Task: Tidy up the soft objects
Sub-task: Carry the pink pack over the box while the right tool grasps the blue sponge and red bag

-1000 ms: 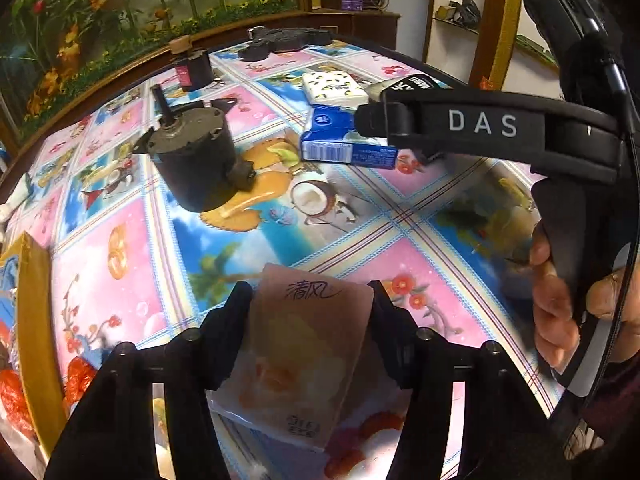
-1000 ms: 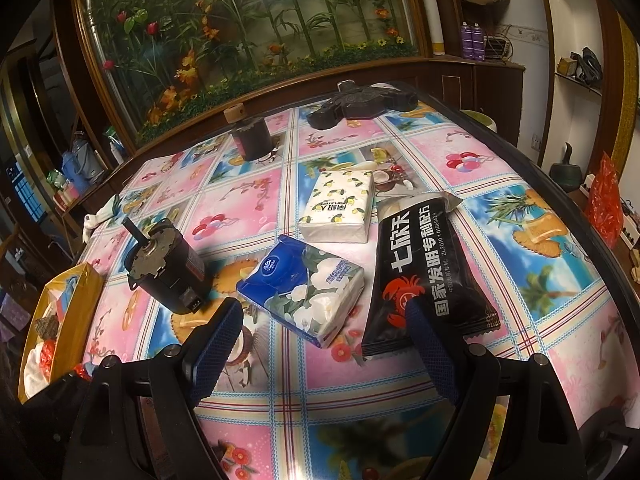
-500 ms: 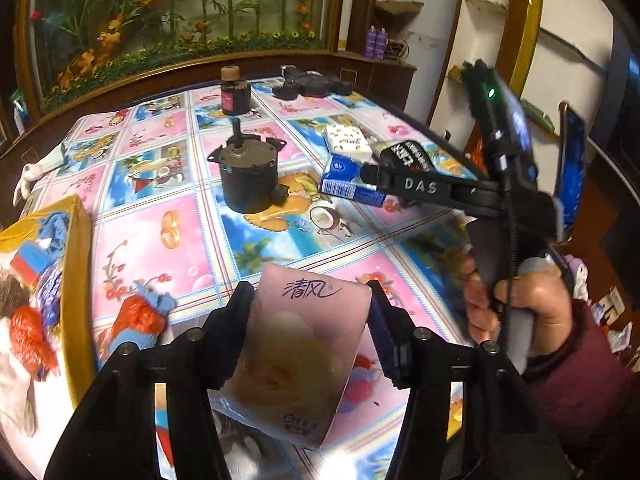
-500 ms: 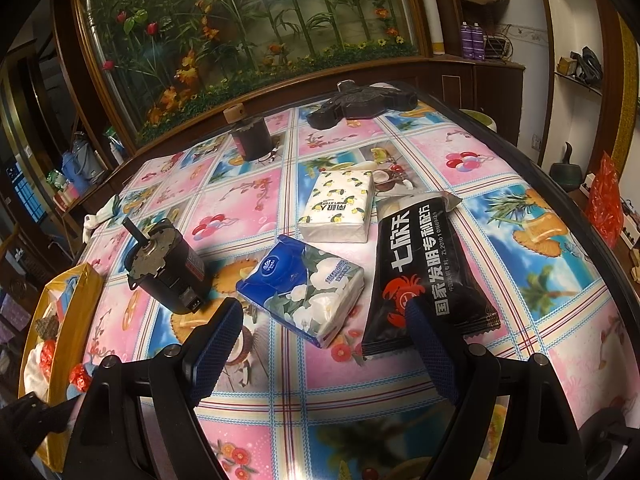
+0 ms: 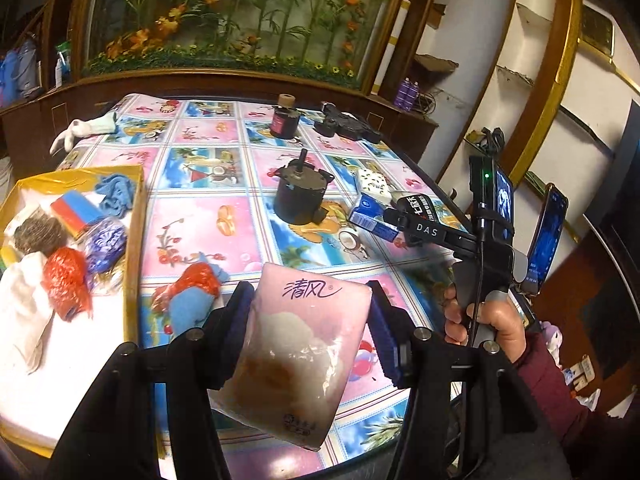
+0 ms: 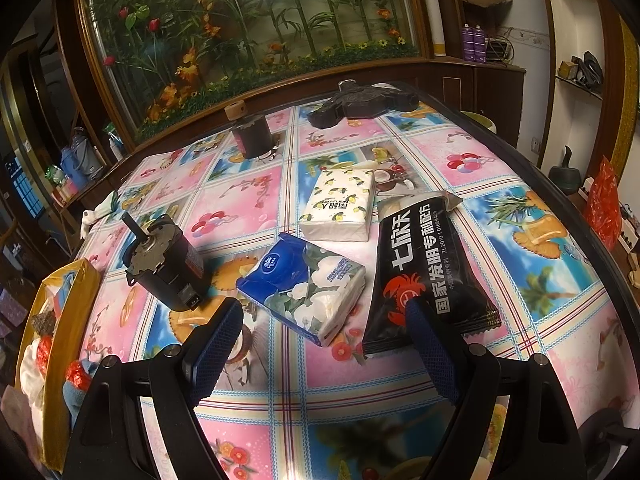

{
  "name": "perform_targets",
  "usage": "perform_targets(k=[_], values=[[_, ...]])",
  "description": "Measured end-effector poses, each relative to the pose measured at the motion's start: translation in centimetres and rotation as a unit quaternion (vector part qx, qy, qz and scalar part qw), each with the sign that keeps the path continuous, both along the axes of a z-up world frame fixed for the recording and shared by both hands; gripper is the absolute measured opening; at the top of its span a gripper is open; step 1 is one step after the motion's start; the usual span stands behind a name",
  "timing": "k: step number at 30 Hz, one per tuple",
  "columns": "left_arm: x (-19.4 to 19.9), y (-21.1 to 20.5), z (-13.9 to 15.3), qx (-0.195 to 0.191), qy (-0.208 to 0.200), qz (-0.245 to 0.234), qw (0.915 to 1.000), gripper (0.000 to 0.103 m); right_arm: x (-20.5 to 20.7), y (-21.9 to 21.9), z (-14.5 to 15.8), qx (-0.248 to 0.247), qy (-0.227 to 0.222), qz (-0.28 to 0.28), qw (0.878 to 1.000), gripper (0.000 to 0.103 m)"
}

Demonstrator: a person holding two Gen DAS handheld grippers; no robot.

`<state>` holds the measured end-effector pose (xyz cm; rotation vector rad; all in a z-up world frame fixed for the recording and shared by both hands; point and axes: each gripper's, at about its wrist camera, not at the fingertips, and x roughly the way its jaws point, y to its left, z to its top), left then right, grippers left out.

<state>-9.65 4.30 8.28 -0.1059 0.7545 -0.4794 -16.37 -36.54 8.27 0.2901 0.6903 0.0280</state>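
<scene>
The left hand-held gripper (image 5: 308, 328) is clamped on a pink tissue pack (image 5: 298, 356), lifted above the worktop's (image 5: 200, 224) near edge, its pads pressing both sides. The right hand-held gripper (image 6: 324, 344) hangs wide open and holds nothing, above the blue tissue pack (image 6: 306, 286) and the black packet (image 6: 426, 268).

Only the left wrist view looks into the yellow tray (image 5: 134, 240) at the worktop's left edge, with sponges, scourers and cloth inside; just outside its wall lies a red-and-blue bundle (image 5: 188, 292). The right wrist view shows the lemon-print pack (image 6: 342, 204) whole. A black motor (image 6: 164, 264) stands between the tray and the packs.
</scene>
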Motion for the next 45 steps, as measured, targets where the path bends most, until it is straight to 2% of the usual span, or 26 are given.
perform_targets(k=[16,21,24,27,30,34,38,43,44,45], values=[[-1.6,3.6,1.0,-0.028,-0.018,0.024,0.9992,0.055,0.3,0.9,0.1,-0.026,0.000,0.000,1.000,0.084],[-2.4,6.6,1.7,-0.039,-0.029,0.051,0.9975,0.055,-1.7,0.9,1.7,-0.007,-0.033,0.002,0.999,0.084],[-2.8,8.7,1.6,-0.046,-0.034,0.071,0.9959,0.055,-3.2,1.9,2.7,0.016,-0.034,0.044,0.998,0.084],[-2.9,10.4,1.1,-0.051,-0.032,0.088,0.9943,0.055,-3.2,4.8,2.3,0.020,-0.004,0.119,0.993,0.084],[-3.0,11.9,0.5,-0.053,-0.027,0.103,0.9929,0.055,-2.6,8.8,0.9,0.023,0.038,0.191,0.981,0.084],[-3.4,13.2,0.3,-0.045,-0.036,0.120,0.9912,0.055,-2.1,13.0,-0.1,0.056,0.077,0.244,0.965,0.082],[-3.5,14.7,0.1,-0.031,-0.042,0.140,0.9888,0.055,-0.8,16.3,-0.6,0.078,0.109,0.255,0.958,0.069],[-3.0,16.7,-0.8,-0.014,-0.034,0.169,0.9850,0.055,0.7,19.4,-0.6,0.049,0.112,0.249,0.961,0.067],[-2.8,17.2,-1.0,-0.013,-0.029,0.176,0.9839,0.055,0.7,19.8,-0.6,0.046,0.112,0.250,0.961,0.060],[-2.7,17.9,-1.2,-0.013,-0.024,0.184,0.9826,0.055,0.7,20.5,-0.6,0.041,0.112,0.253,0.960,0.046]])
